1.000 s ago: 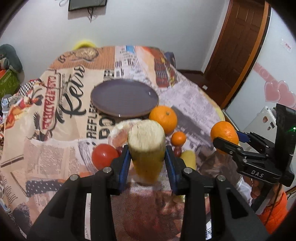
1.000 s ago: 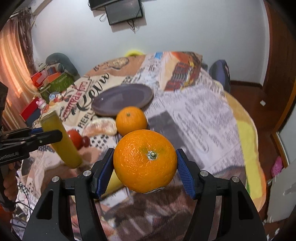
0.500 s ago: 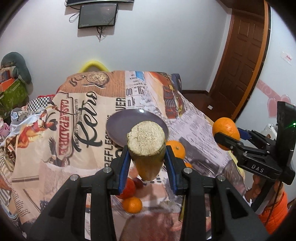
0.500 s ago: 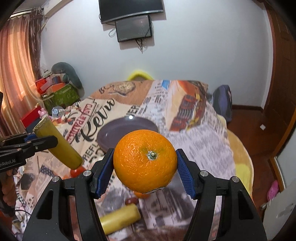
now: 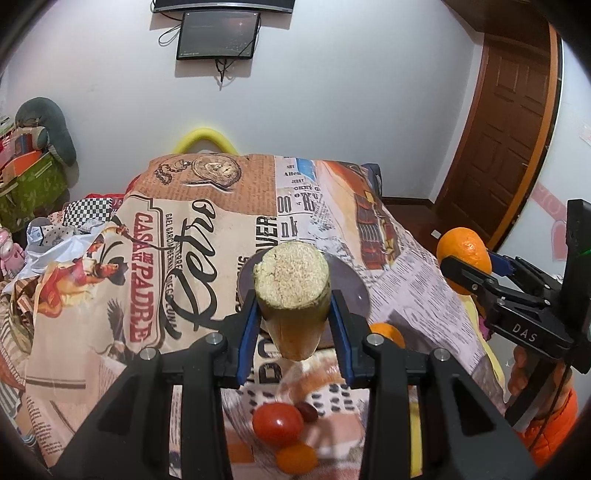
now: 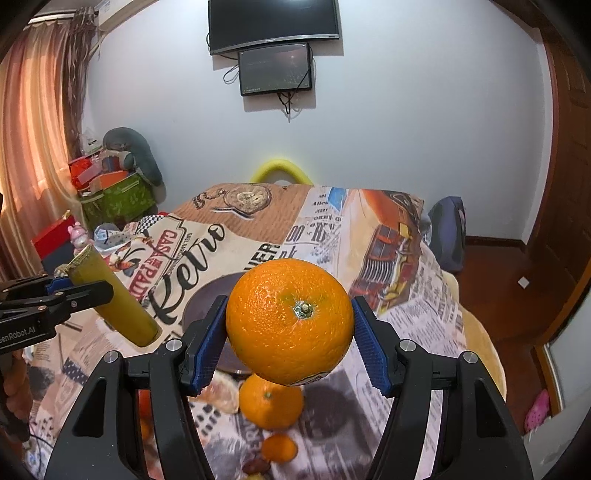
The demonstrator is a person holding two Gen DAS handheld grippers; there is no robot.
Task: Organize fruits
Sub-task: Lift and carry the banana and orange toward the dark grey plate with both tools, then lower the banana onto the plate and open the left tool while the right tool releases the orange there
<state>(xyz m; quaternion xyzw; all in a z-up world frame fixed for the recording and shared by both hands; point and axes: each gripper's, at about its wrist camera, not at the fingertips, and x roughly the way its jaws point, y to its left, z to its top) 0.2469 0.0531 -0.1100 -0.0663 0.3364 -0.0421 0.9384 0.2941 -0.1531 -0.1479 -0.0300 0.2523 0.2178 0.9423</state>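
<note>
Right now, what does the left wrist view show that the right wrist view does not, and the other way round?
Only the left wrist view shows the tomato and the cut end of the yellow-green stick. Only the right wrist view shows the curtain and the held orange's stem end. Both show the plate, both gripped fruits, a loose orange and the wall screen.

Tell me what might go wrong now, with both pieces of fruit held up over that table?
The orange is round and pinched only at its sides by the right hand-held gripper, so it might slip out. The yellow-green stalk piece in the left hand-held gripper hangs tilted and could slide. Either could fall onto the tomato below.
</note>
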